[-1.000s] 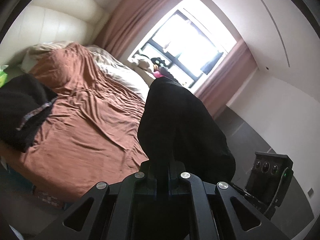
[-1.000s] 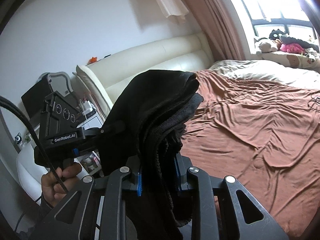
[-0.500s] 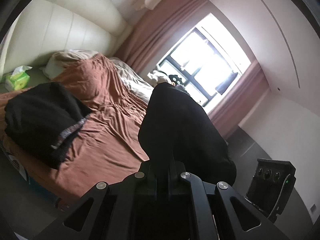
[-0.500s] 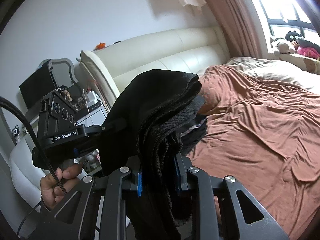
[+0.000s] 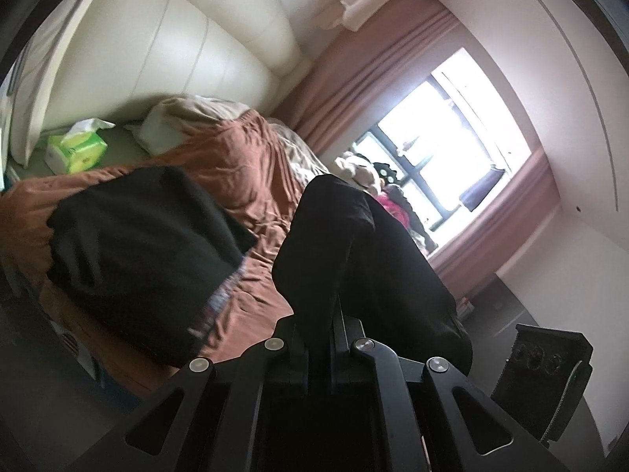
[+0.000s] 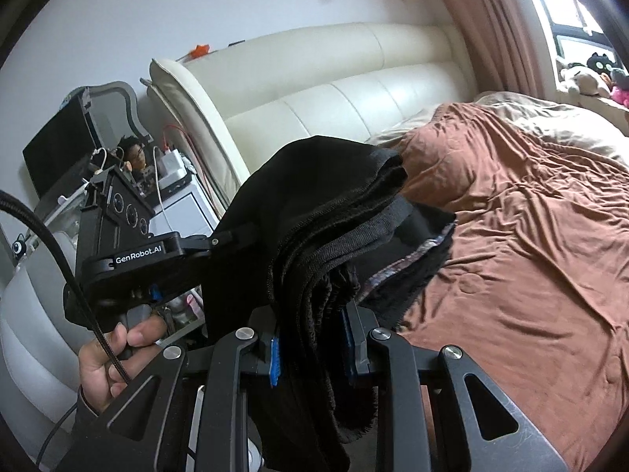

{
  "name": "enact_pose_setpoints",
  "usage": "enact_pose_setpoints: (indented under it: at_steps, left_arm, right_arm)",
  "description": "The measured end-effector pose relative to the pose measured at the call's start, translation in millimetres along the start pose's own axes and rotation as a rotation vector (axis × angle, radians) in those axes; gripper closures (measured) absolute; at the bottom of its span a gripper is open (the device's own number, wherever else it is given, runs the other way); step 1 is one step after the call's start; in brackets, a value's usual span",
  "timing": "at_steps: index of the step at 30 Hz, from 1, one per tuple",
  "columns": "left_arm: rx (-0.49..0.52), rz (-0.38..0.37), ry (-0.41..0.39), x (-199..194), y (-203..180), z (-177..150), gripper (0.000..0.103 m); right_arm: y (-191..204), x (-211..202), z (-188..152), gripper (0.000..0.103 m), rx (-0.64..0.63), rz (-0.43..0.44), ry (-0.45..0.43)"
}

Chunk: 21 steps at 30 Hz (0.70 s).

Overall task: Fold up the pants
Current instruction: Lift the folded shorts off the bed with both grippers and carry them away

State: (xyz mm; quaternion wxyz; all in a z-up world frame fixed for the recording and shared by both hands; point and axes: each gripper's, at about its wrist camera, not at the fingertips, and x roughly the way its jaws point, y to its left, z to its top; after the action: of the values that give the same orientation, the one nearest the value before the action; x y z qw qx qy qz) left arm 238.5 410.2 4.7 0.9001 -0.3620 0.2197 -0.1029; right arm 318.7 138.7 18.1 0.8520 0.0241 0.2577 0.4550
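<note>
Folded black pants (image 6: 314, 212) held up off the bed (image 6: 530, 236), left gripper (image 5: 320, 314) & right gripper (image 6: 310, 338) both pinching them; black clothes pile (image 5: 137, 251) at bed's near edge now closer vs 1 s ago.

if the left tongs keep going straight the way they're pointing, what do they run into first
Probably the brown bedspread, beside the folded black pile. The left tongs already clamp the black pants, which hide the line ahead, so depth is uncertain.
</note>
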Motion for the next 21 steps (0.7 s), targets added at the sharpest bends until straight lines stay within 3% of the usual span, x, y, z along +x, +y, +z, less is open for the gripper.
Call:
enact_pose_setpoints:
  at_steps: [21]
  left_arm:
    - [0.018,0.150,-0.028,27.2,77.1,100.6,0.097]
  right_arm:
    - [9.4,160.7,71.1,0.083,0.062,0.084,0.059]
